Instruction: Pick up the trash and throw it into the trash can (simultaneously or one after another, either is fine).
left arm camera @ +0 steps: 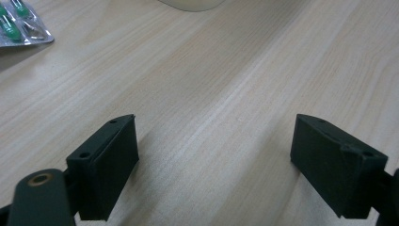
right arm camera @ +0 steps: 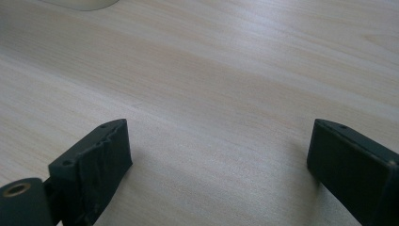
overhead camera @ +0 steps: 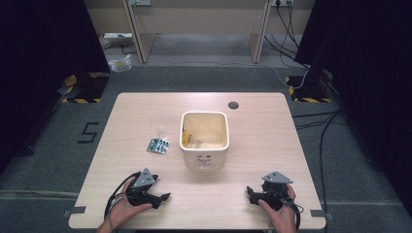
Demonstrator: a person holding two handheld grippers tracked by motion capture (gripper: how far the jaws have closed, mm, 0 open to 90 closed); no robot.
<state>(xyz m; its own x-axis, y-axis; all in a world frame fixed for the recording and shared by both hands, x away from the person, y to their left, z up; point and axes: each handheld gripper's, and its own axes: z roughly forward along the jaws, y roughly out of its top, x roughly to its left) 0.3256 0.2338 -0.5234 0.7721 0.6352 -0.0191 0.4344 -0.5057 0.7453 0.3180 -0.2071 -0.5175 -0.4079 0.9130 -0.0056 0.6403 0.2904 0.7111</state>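
Observation:
A cream square bin (overhead camera: pixel 204 140) stands in the middle of the wooden table (overhead camera: pixel 145 111); yellow and pale scraps lie inside it. Left of it lies a blister pack of green capsules (overhead camera: pixel 158 145), which the left gripper view catches at its top left corner as a blister pack (left arm camera: pixel 21 26). A small clear wrapper (overhead camera: pixel 160 130) rests just behind the pack. My left gripper (overhead camera: pixel 164 196) sits on the table near the front left, open, with bare wood between its jaws (left arm camera: pixel 214 155). My right gripper (overhead camera: pixel 250 192) rests near the front right, also open over bare wood (right arm camera: pixel 219 155).
A round cable hole (overhead camera: pixel 233 105) is in the table's far side. Beyond the table are grey carpet, cables, a wooden desk frame (overhead camera: pixel 199 24) and dark curtains at both sides. The bin's base edge (left arm camera: pixel 190 4) peeks in at the top of the left gripper view.

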